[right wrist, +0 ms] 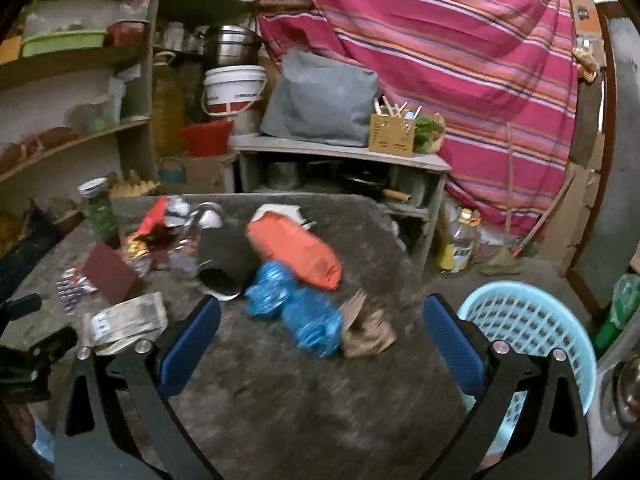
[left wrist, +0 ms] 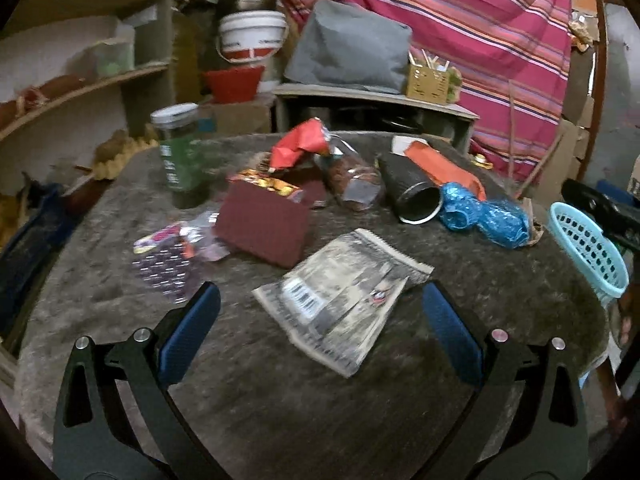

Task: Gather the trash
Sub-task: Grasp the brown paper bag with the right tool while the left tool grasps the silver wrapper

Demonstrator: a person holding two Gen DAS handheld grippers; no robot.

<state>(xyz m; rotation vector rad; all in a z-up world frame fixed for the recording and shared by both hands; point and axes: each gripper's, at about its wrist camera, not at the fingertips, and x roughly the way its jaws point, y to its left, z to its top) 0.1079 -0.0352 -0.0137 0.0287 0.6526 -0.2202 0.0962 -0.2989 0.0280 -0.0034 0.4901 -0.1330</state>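
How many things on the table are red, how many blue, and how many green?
Red or orange: 3, the crumpled red wrapper, the maroon pad and the orange packet.
Blue: 1, the crumpled blue bag.
Green: 1, the green jar.
Total: 5.

A striped pink cloth [right wrist: 460, 60] hung behind. A grey cushion [right wrist: 320, 100] sat on the low shelf unit [right wrist: 340, 156], a white bucket [right wrist: 234, 88] just beside it.
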